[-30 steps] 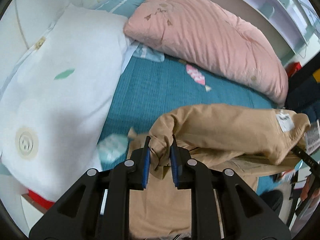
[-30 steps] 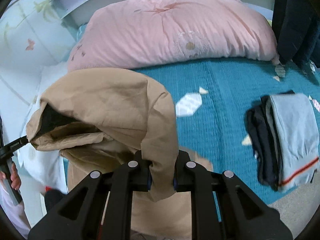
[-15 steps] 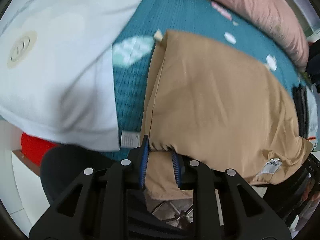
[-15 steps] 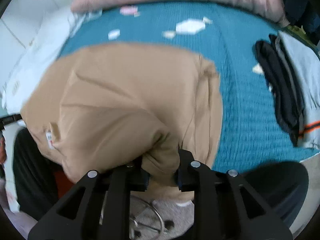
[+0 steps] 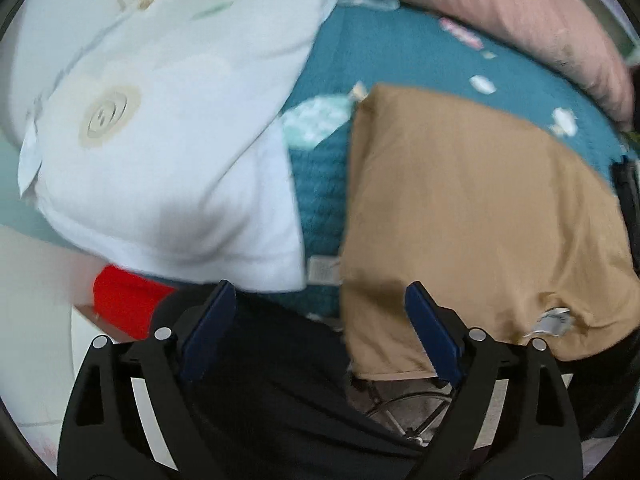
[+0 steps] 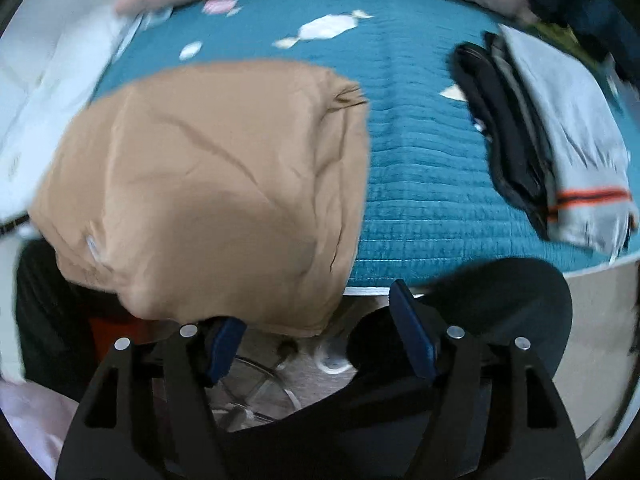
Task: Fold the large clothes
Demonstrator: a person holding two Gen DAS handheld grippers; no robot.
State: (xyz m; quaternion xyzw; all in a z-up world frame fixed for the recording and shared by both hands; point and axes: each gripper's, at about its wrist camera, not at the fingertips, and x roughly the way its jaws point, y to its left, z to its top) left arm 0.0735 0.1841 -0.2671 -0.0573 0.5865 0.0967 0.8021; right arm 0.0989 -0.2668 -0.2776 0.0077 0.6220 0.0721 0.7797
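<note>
The tan garment [image 5: 472, 216] lies folded on the near edge of the teal bed [image 6: 420, 184], left of the folded pile [image 6: 560, 140]. The left gripper [image 5: 320, 336] and right gripper [image 6: 320, 344] have just been opening, nothing between their jaws, apparently to release the finished fold.

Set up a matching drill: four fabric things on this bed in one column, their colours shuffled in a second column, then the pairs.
Things:
1. folded garment nearest the grippers
2. quilted bedspread
3. long pillow at the far edge
4. big pillow with a round face print

Colours:
A. white
B. tan
C. pink
D. teal

Pairs: 1-B, 2-D, 3-C, 4-A
</note>
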